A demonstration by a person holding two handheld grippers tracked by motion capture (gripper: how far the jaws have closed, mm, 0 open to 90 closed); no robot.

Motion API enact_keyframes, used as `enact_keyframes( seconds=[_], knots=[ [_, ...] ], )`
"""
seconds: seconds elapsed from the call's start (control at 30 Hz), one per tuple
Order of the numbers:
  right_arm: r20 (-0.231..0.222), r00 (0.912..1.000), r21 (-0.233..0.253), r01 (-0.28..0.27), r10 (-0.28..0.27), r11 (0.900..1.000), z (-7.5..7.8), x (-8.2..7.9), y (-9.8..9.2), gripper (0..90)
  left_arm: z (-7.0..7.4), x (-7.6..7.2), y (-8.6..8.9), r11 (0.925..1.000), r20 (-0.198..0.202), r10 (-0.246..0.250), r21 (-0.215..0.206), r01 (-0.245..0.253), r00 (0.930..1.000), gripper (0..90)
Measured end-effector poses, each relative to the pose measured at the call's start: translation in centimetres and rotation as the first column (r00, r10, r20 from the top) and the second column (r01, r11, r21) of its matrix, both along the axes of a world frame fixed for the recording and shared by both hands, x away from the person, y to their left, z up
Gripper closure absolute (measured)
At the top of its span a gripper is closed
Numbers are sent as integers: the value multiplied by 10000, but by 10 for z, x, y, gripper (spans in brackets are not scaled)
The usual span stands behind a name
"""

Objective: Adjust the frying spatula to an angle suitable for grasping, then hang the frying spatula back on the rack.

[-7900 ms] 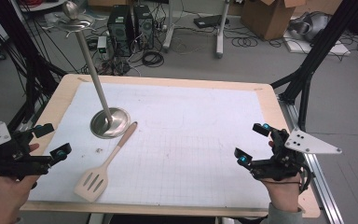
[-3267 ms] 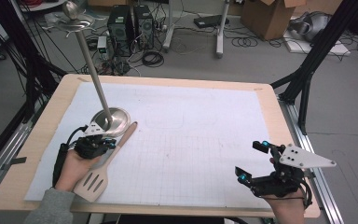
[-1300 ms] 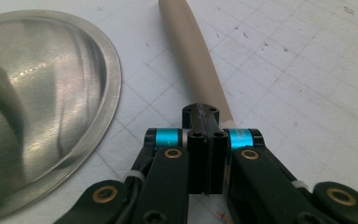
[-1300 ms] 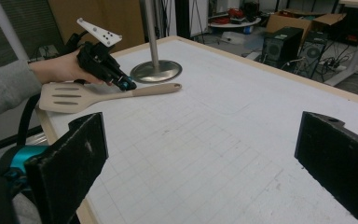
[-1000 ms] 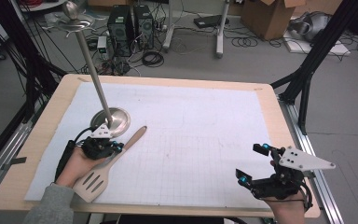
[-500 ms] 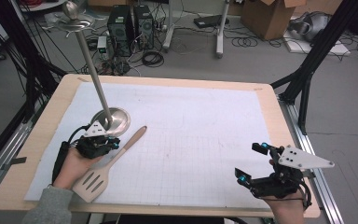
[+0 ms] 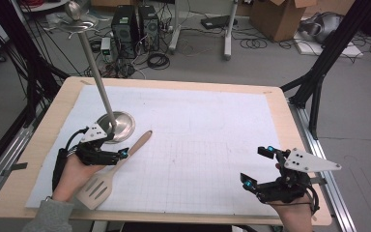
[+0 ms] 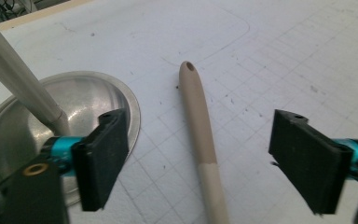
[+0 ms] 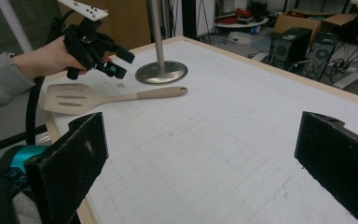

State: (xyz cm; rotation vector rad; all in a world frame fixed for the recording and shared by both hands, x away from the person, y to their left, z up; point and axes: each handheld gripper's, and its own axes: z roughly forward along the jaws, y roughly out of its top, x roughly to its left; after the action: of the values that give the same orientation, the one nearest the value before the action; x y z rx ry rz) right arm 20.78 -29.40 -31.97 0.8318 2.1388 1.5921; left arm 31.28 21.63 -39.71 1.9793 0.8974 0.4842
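Note:
A beige slotted spatula [image 7: 136, 145] lies flat on the white gridded mat at the front left, its handle pointing to the far right. My left gripper [image 7: 115, 151] hovers open just above the handle. In the left gripper view the handle [image 8: 200, 140] runs up between the two wide-apart jaws and touches neither. The right gripper view shows the spatula [image 9: 102, 99] resting on the mat, with the left gripper [image 9: 114, 63] held a little above it. Near the front right edge, my right gripper [image 7: 255, 165] is open and holds nothing.
A metal stand with a round base [image 7: 121, 124] and a tall leaning pole sits just behind the left gripper, close to its left jaw [image 8: 84, 98]. The wooden table edge [image 7: 290, 121] borders the mat. Cables, computers and boxes sit on the floor beyond.
The left gripper came in from the table's left edge to above the spatula handle. The handle tip has swung slightly to the right. The right gripper has barely moved.

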Motion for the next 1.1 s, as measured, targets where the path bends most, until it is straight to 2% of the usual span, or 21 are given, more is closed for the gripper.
enact_keyframes(
  seconds=[0.03,0.07,0.17,0.23,0.5,0.8,0.93,1.1],
  knots=[
    [33,10000,35,-26,26,10000,1,1,0,15,1,-1,0,9999,-20,76,-133,-76,10000,145],
    [33,10000,35,-26,26,10000,1,1,0,15,3,-1,0,9995,-13,112,-279,-113,9999,145],
    [-5,10000,40,-70,70,10000,0,3,2,14,7,-3,-1,9973,-37,100,-726,-102,9999,73],
    [-30,10000,26,-58,58,10000,-1,6,3,14,8,-4,-2,9945,-14,-18,-1051,16,10000,64],
    [-144,9998,48,-98,99,9999,-2,8,5,14,7,-8,0,9952,-165,179,-960,-194,9997,64],
    [-50,9999,93,-143,144,9999,0,7,4,14,4,-10,-10,9966,-279,88,-821,-111,9996,65],
    [-12,9999,98,-102,102,9999,0,9,4,14,0,-11,-11,9967,-437,178,-789,-212,9989,66],
    [-86,9996,46,-274,274,9996,-2,13,9,14,-2,-15,-11,9958,-426,451,-772,-483,9981,69]
  ],
)
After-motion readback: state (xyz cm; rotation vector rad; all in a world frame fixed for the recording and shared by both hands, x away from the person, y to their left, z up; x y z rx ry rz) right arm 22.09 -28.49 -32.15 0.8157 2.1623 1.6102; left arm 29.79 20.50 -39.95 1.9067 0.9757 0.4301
